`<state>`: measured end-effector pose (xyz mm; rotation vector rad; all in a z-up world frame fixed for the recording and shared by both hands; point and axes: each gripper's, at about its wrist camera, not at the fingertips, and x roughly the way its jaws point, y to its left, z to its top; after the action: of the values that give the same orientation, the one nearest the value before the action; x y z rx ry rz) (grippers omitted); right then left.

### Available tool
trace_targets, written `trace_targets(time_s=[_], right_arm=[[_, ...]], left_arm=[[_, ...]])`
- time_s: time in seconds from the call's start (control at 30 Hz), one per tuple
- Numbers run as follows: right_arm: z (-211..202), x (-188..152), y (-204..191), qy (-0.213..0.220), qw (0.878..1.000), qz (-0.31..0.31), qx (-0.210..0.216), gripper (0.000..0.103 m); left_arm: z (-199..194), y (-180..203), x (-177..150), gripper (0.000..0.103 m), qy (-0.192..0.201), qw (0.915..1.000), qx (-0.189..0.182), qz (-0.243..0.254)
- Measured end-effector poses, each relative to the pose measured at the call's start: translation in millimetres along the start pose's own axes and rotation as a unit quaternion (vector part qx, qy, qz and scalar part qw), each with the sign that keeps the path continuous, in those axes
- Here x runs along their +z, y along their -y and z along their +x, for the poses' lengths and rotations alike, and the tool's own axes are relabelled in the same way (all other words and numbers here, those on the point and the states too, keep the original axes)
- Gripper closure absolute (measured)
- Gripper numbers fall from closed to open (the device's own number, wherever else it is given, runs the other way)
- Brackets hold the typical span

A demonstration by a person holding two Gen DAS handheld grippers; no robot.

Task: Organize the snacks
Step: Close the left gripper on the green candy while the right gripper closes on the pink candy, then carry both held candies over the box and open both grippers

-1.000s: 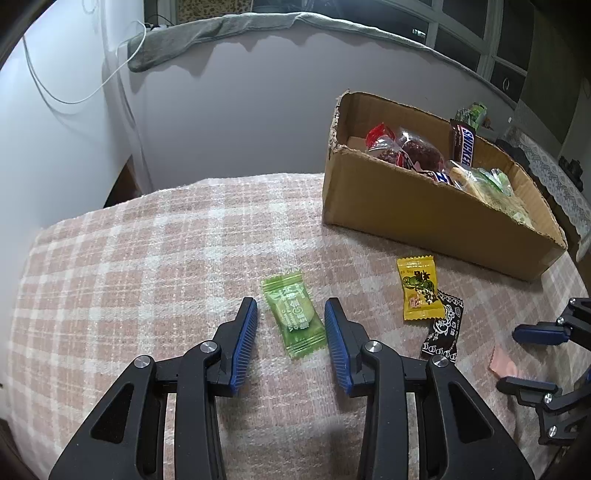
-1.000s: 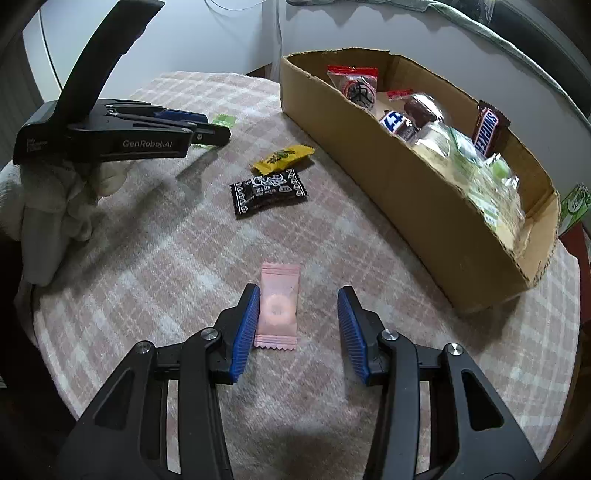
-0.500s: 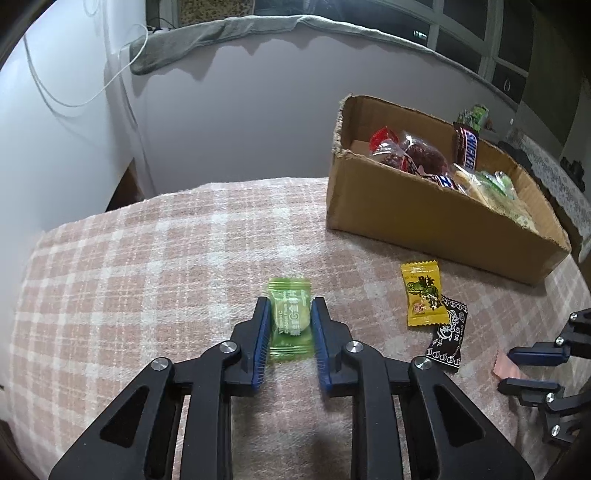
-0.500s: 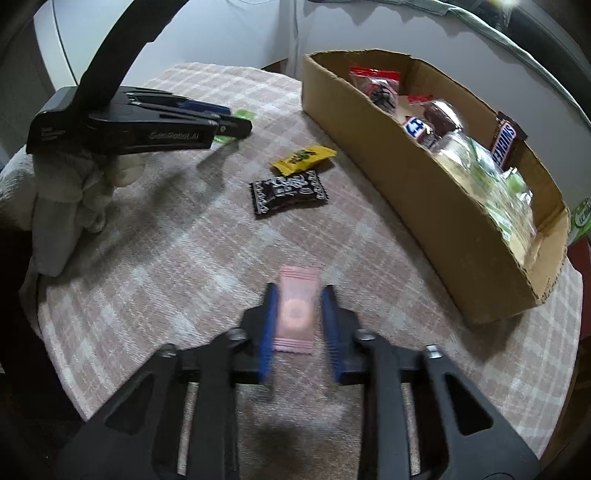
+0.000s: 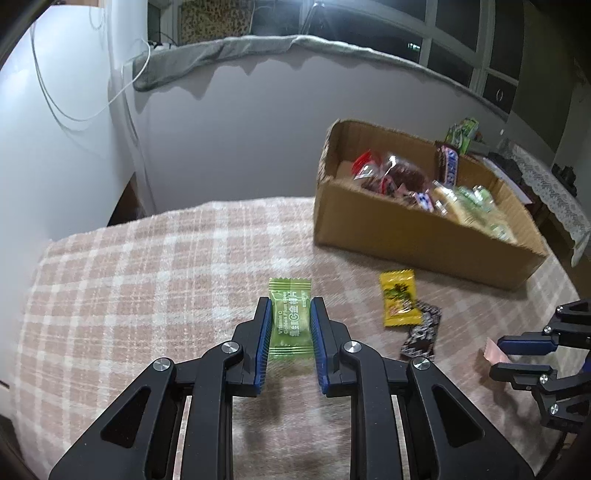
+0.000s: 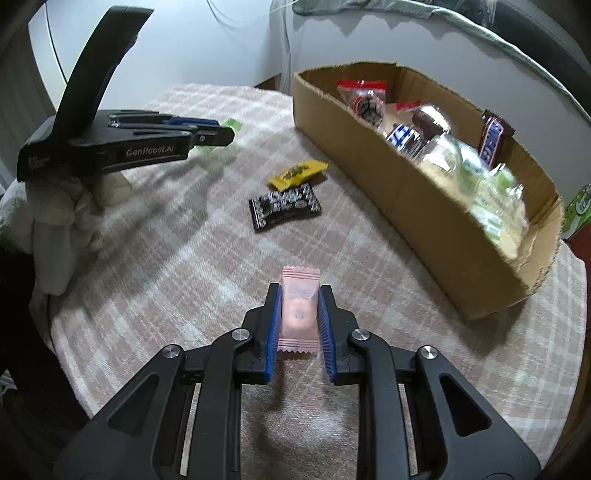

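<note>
The box [image 6: 424,206] on the tabletop [image 5: 147,277] already holds many snacks. 4 are still out. The left tongs [image 5: 290,325] pinch the green candy [image 5: 290,314], the right tongs [image 6: 298,314] pinch the pink candy [image 6: 298,306]. The yellow candy [image 6: 298,172] and black candy [image 6: 284,205] wait.

Dim indoor light and fisheye distortion are seen in both wrist views.

Dark vignetting is seen at the corners, and straight edges are bowed. The cardboard box [image 5: 406,229] and its contents are softened by motion blur. Long, soft shadows are thrown across the checked tablecloth [image 6: 177,258]. A bright glare is caught at the window [image 5: 317,5] above.
</note>
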<state>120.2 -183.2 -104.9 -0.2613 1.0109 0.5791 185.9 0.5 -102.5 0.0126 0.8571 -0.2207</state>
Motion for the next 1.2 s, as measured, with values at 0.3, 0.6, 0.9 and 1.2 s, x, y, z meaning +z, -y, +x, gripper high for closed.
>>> trace_targets(time_s=[0.3,0.6,0.9,1.2], right_arm=[[-34.1,20.9,10.0,0.048,0.999,0.007,-0.012,0.083],[-60.0,53.4,32.2,0.1,0.994,0.017,-0.03,0.083],[-56.9,75.9,57.6,0.12,0.991,0.039,-0.042,0.083],[-38.6,85.6,83.8,0.112,0.99,0.066,-0.047,0.083]], left_arm=[[-24.6,11.8,22.4,0.084,0.039,0.9989,-0.025,0.001],[-31.3,27.1,51.9,0.084,0.067,0.997,-0.038,0.008],[-19.1,52.5,77.7,0.084,0.076,0.9956,-0.041,0.036],[-3.6,69.8,94.2,0.084,0.082,0.9935,-0.07,0.038]])
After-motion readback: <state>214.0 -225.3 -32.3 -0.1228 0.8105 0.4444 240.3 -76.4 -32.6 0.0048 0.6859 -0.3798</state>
